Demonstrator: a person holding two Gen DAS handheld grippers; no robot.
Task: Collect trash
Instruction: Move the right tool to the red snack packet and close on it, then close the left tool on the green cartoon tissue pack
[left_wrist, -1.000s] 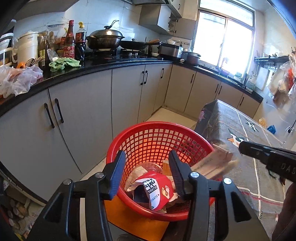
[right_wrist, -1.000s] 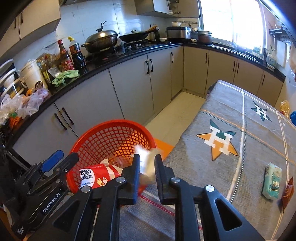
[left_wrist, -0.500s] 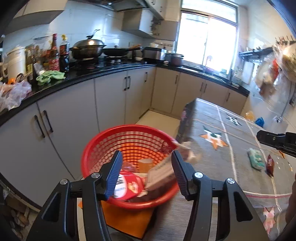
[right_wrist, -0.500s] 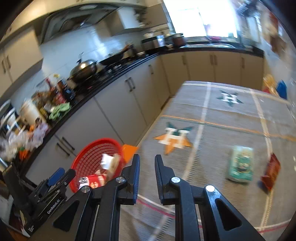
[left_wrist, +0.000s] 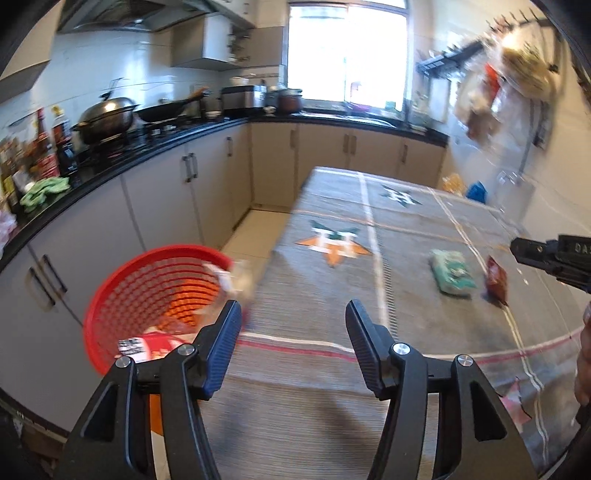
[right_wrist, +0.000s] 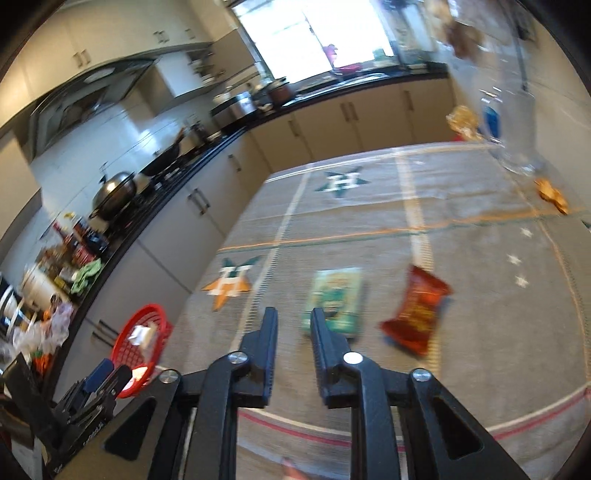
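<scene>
1. Left gripper (left_wrist: 291, 314): jaws wide apart and opening, nothing between them. It aims over the near table edge, beside the red basket (left_wrist: 110, 295).
2. Right gripper (right_wrist: 293, 319): narrow gap, jaws opening, empty. It points at the green packet (right_wrist: 334, 295), which lies flat just past the tips, so probably lined up for that pick.
3. Red basket sits low at the table's left near corner, off the table, probably so trash can drop straight in. It already holds a red-and-white wrapper (left_wrist: 147, 341) and a pale scrap (left_wrist: 229, 277) at the rim, blurred; can't tell whether it rests there or is falling.
4. Trash left on the table (left_wrist: 332, 387): green packet mid-table, red snack bag (right_wrist: 415, 308) just right of it, apart, both flat on the cloth.
5. Orange crumpled bits (right_wrist: 552, 194) far right, too blurred to name.
6. Judgement: task partway done; green packet looks like next target, jaws need more width for it.
</scene>
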